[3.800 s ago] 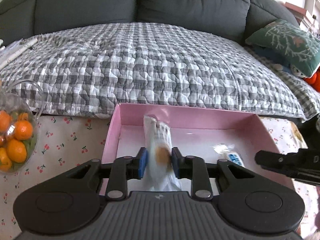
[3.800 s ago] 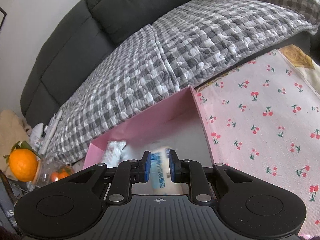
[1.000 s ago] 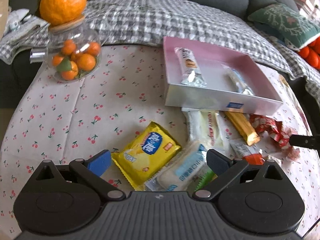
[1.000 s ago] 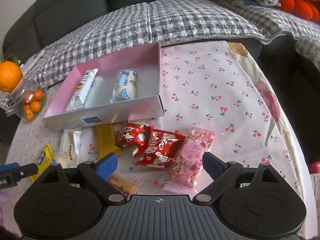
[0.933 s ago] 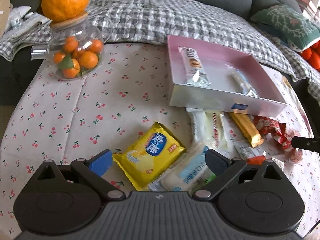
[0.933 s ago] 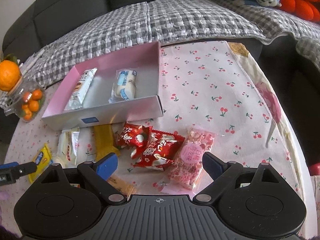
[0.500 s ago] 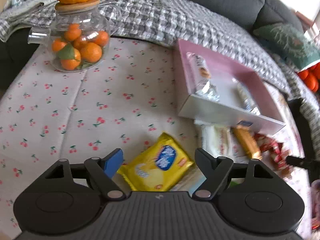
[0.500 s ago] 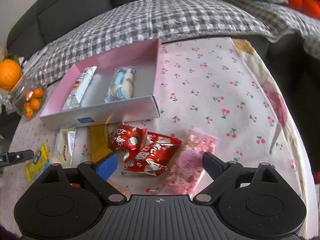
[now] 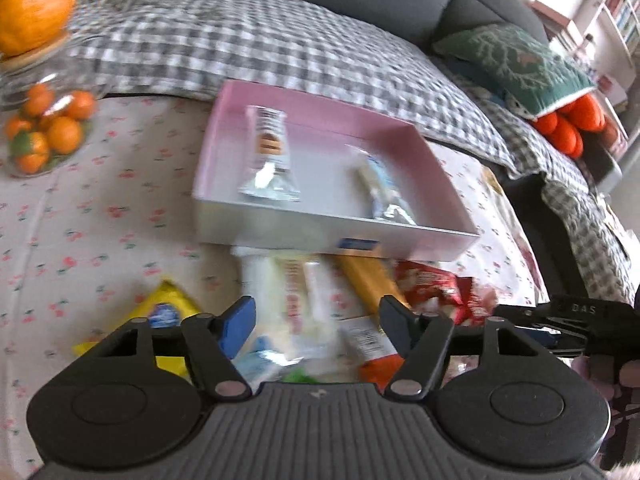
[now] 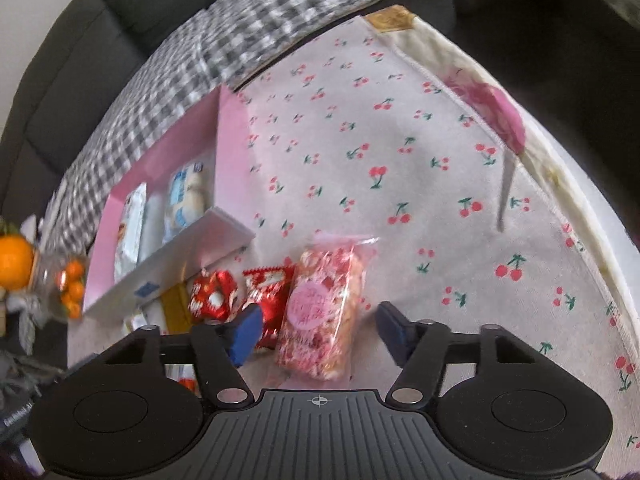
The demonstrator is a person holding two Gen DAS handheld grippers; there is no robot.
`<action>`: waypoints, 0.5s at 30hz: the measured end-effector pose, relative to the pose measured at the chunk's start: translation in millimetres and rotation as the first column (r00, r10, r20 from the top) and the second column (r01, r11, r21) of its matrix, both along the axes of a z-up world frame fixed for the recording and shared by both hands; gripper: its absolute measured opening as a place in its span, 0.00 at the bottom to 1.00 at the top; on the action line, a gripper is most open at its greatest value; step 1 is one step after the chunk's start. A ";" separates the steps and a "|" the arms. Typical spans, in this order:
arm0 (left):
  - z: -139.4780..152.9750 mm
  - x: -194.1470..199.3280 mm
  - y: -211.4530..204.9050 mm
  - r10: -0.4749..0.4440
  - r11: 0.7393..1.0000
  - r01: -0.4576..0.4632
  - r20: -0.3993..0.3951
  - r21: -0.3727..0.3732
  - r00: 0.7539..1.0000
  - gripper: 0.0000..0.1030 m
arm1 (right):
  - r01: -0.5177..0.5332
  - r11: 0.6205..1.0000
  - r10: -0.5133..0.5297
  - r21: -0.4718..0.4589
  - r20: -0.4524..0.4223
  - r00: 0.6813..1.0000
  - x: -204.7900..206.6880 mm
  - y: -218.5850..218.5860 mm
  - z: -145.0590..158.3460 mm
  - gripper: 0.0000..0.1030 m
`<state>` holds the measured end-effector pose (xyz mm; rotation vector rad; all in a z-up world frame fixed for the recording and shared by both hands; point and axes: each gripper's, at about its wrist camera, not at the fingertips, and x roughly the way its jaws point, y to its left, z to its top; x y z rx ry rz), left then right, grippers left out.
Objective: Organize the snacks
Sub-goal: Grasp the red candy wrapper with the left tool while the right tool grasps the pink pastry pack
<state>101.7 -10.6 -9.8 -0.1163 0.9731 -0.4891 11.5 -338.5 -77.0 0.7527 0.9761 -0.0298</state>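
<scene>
R gripper (image 10: pixel 318 330): fingers apart and closing, straddling the pink snack bag (image 10: pixel 322 312). Bag sits between the pads, but I see no pad contact yet. It lies flat on the cherry-print tabletop (image 10: pixel 400 168), just right of the red packets (image 10: pixel 240 296).

L gripper (image 9: pixel 314 326): fingers apart and closing too, over the white wrapped bars (image 9: pixel 292 292). Frame is blurred (can't tell if a pad touches). Yellow packet (image 9: pixel 160 312) is off to its left, gold bar (image 9: pixel 366 280) to its right, blue/white pack (image 9: pixel 256 356) and an orange-edged one (image 9: pixel 376 360) nearest the cam.

Handling, my read: all light, soft film packs, slippery and crinkly. Pink bag looks like loose brittle pieces inside, so pinch across the narrow width mid-body, moderate squeeze; the end seal would let it flop. White bars overlap, so a wide grab may lift two; take one across its short axis.

Beyond the pile: pink box (image 9: pixel 312 100), front wall touching or just behind the loose snacks, holds 2 items so far: a long bar wrapper (image 9: pixel 270 152) left, a small white/blue pack (image 9: pixel 380 184) right. Most snacks are not in yet.

Far left: glass jar of small oranges (image 9: pixel 44 128). Sofa w/ checked blanket (image 9: pixel 280 48) behind.
</scene>
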 end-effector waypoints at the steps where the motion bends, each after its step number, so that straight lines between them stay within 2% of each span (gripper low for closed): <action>1: -0.3 0.8 -7.4 -0.007 1.000 0.007 0.001 0.004 1.000 0.59 | 0.008 1.000 -0.008 0.004 0.001 1.000 0.2 -1.2 -0.3 0.55; 6: -4.7 6.5 -49.7 -0.072 0.997 0.073 -0.012 0.019 0.997 0.50 | 0.019 1.000 -0.019 0.008 0.005 1.000 3.2 -1.5 -1.7 0.49; 10: -11.5 12.3 -85.0 -0.088 0.996 0.088 -0.039 0.015 0.995 0.50 | 0.014 1.000 -0.014 0.006 0.014 1.000 4.1 -3.5 -2.9 0.46; 15: -22.1 17.2 -111.1 -0.030 0.998 0.037 -0.107 0.058 0.994 0.49 | 0.012 1.000 -0.012 0.003 0.019 1.000 6.9 -3.1 -3.1 0.46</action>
